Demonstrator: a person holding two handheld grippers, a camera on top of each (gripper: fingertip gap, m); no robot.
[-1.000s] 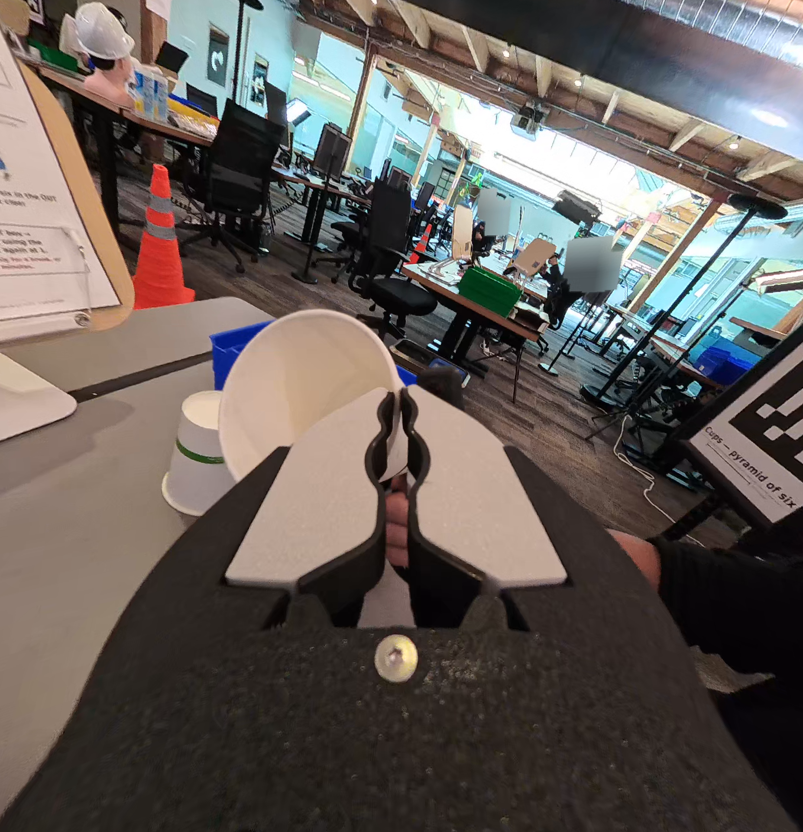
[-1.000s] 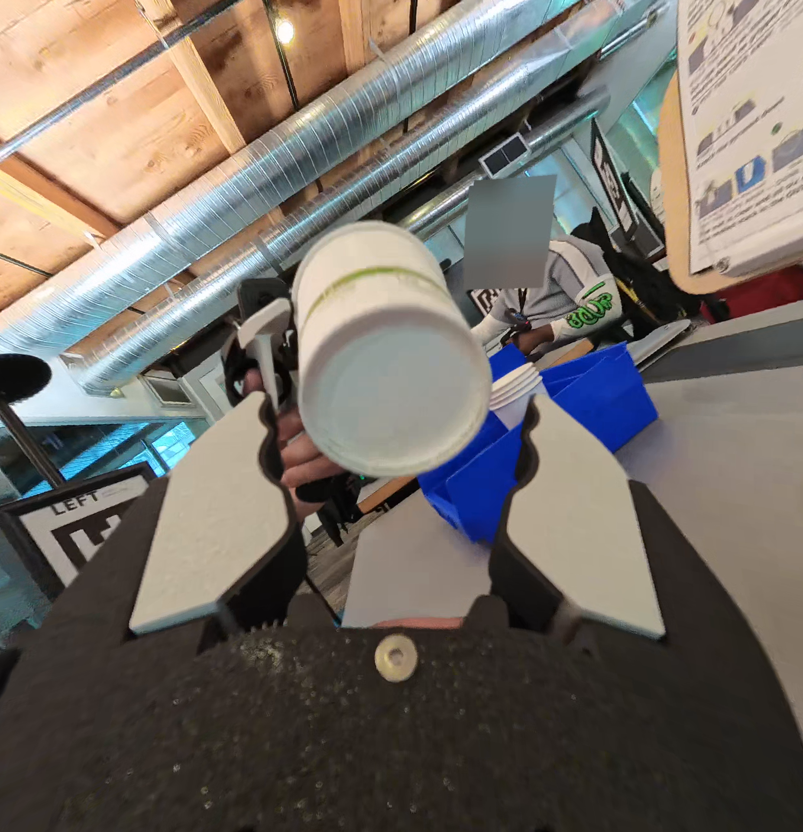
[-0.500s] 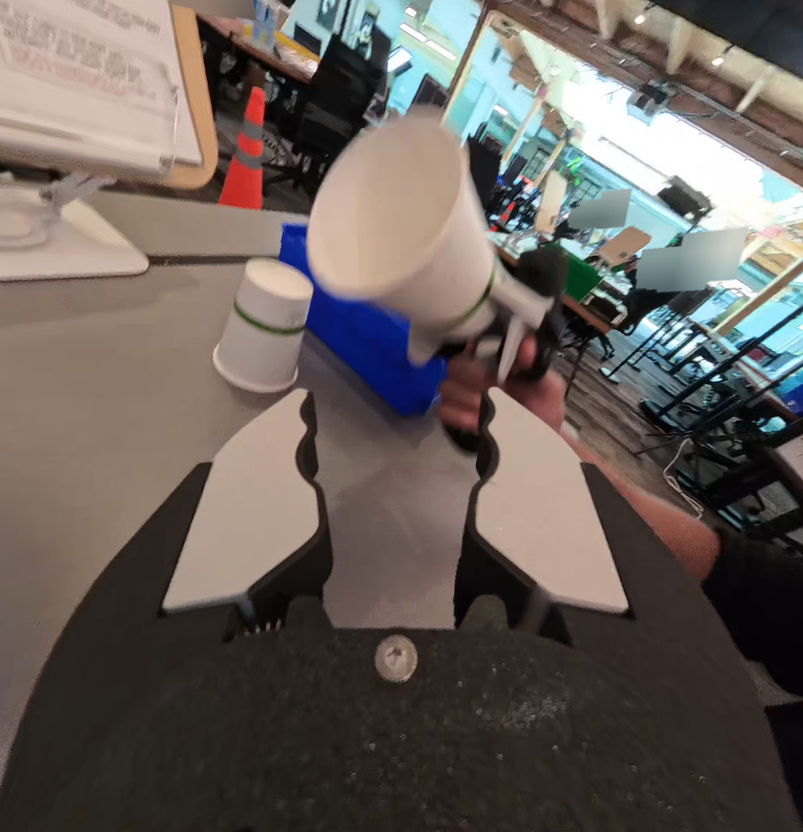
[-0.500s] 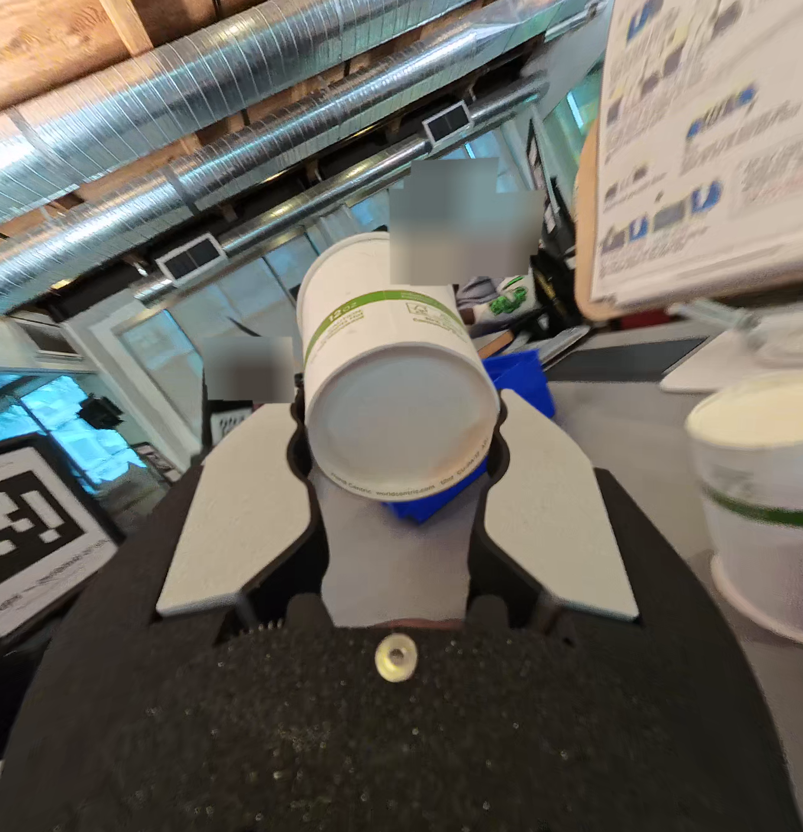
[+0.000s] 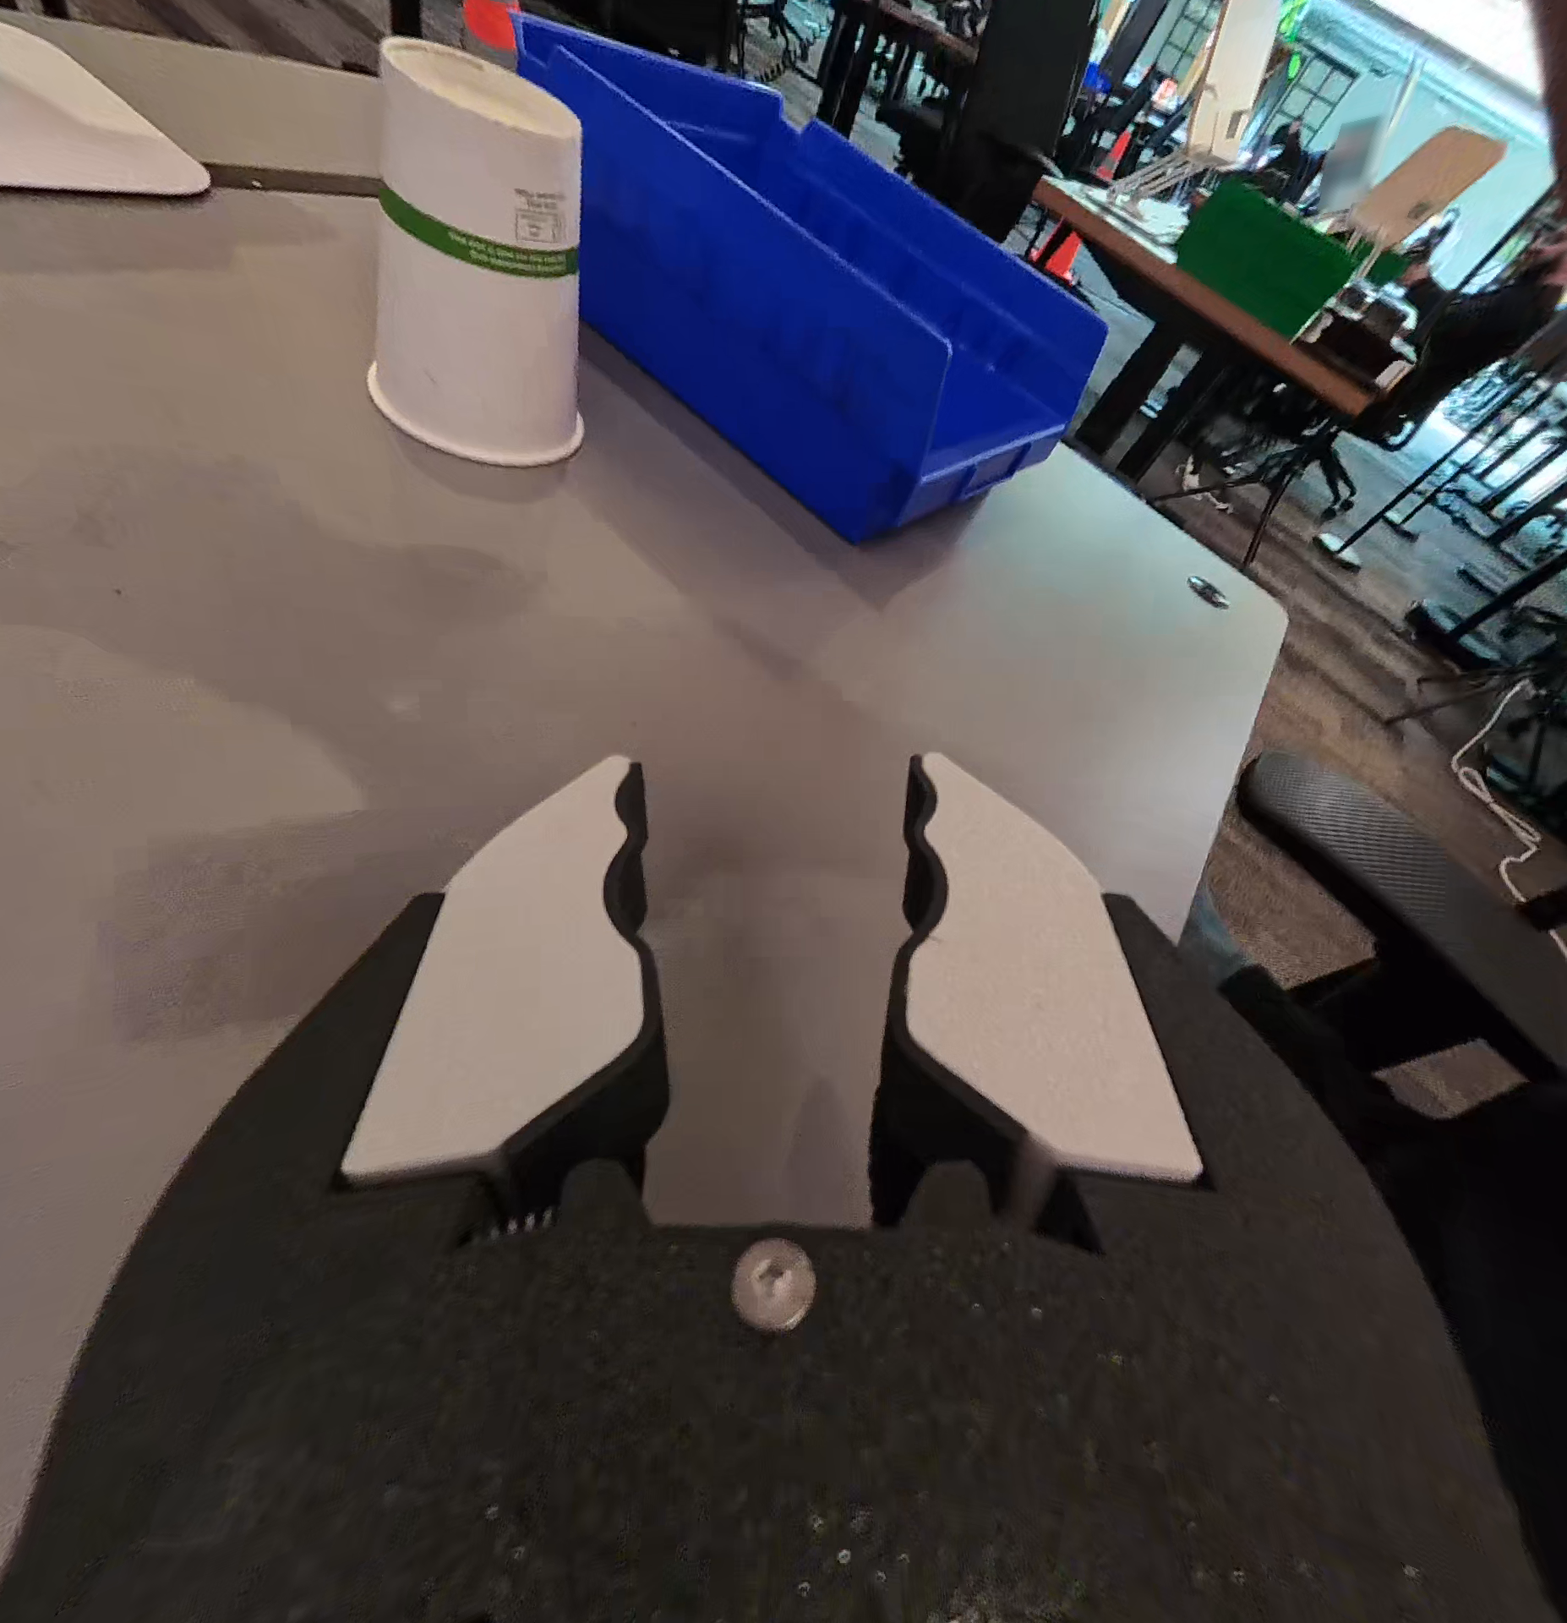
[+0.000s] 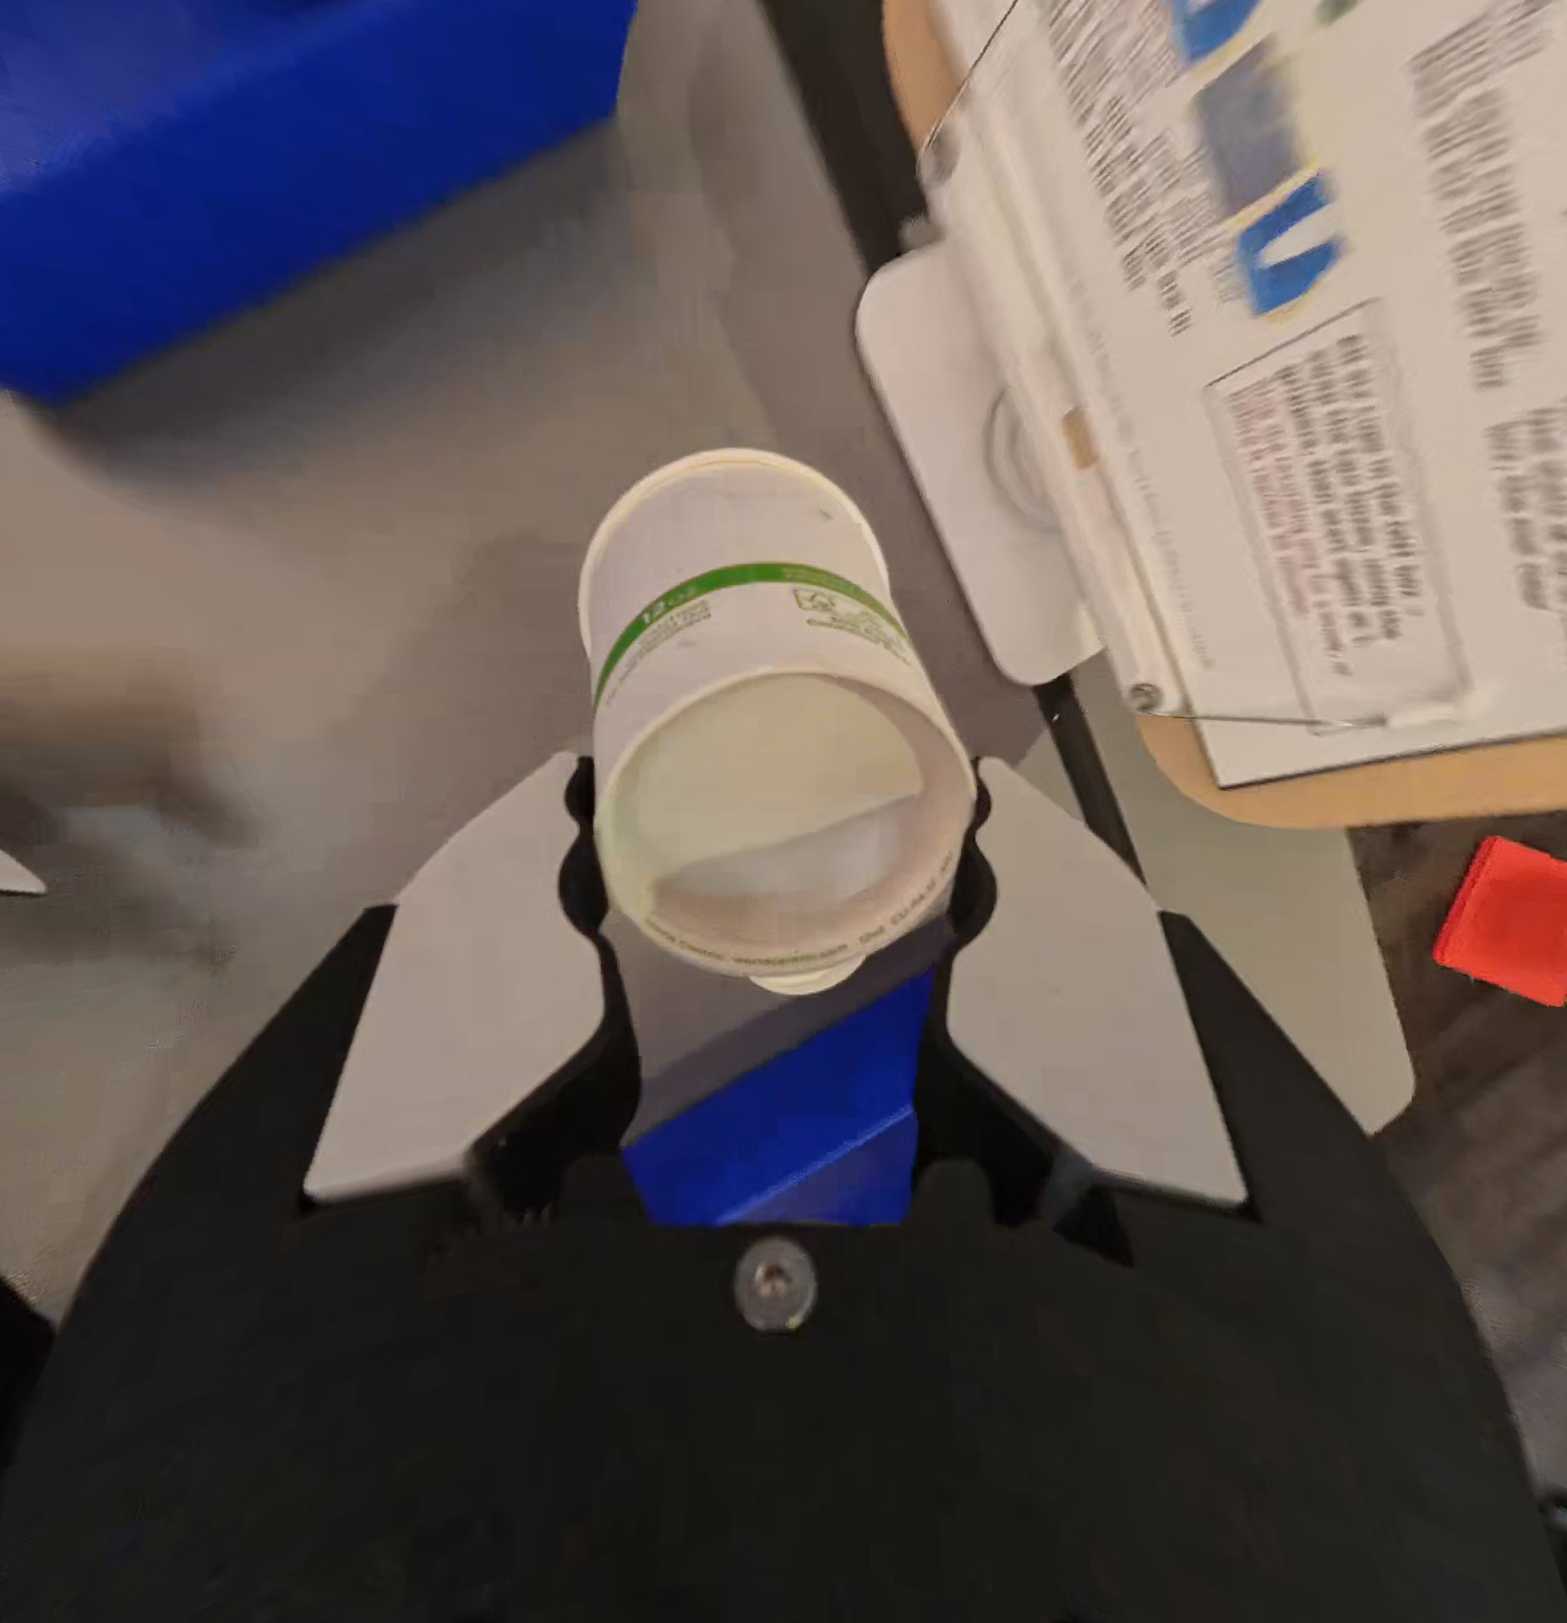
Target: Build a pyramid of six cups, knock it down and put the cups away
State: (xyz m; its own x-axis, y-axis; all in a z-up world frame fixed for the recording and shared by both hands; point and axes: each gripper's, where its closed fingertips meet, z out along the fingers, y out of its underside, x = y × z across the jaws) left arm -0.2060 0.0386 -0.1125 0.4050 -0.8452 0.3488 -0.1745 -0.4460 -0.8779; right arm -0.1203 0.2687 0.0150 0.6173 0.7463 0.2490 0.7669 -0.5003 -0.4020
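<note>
My right gripper (image 6: 780, 782) is shut on the base end of a white paper cup with a green band (image 6: 745, 667). The cup's base faces the camera and its mouth points down at the grey table (image 6: 367, 544). My left gripper (image 5: 771, 773) is open and empty, low over the grey table (image 5: 323, 615). A second white cup with a green band (image 5: 477, 255) stands upside down on the table, ahead and to the left of it, beside a blue bin (image 5: 806, 290).
The blue bin also shows in the right wrist view (image 6: 262, 167), at upper left. A clipboard with printed pages on a white stand (image 6: 1272, 369) is at the right, with a red object (image 6: 1518, 931) below it. The table's right edge (image 5: 1237, 746) is near a black chair.
My left gripper opened and let go of the cup, then dropped low over the table. My right gripper closed on the cup's base and tipped it down toward the table.
</note>
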